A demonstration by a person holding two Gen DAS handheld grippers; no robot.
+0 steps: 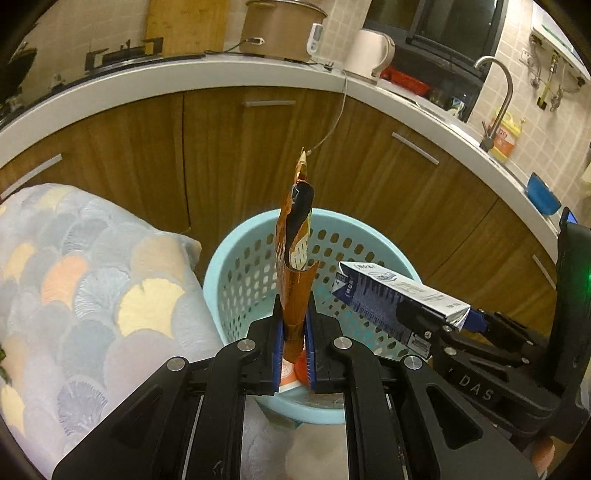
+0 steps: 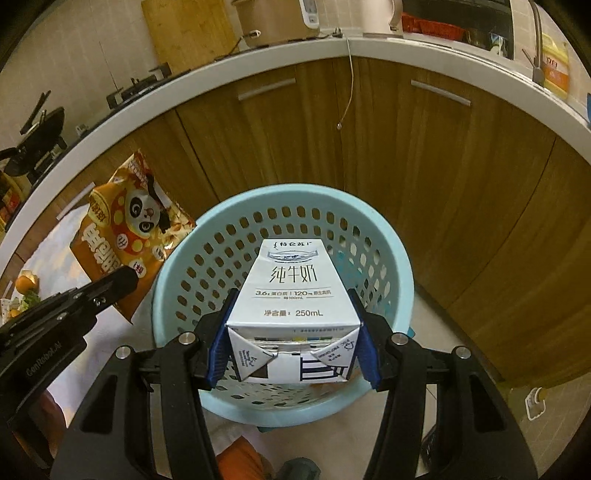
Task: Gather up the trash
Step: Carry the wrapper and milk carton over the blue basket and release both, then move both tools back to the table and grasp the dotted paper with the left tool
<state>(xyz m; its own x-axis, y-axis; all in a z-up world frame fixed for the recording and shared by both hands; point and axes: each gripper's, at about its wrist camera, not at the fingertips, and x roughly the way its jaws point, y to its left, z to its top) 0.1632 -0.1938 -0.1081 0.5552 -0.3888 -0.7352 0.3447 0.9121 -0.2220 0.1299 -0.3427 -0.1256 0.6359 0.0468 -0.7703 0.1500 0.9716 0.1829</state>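
My left gripper [image 1: 294,314] is shut on an orange snack wrapper [image 1: 294,258] with a panda print, held upright over the near rim of a light blue perforated basket [image 1: 236,254]. The wrapper [image 2: 125,229] and left gripper [image 2: 122,282] show at the left of the right wrist view, beside the basket [image 2: 177,258]. My right gripper [image 2: 291,314] is shut on a white 250 mL milk carton [image 2: 291,291], held over the basket's opening. The carton [image 1: 391,299] and right gripper [image 1: 443,321] show at the right of the left wrist view.
Wooden cabinets [image 1: 258,155] under a white counter [image 1: 221,74] stand behind the basket. A cord [image 1: 332,125] hangs down the cabinet front. A scallop-pattern cloth [image 1: 74,280] covers a surface to the left. Kettle [image 1: 369,55], pot [image 1: 280,29] and tap [image 1: 498,96] are on the counter.
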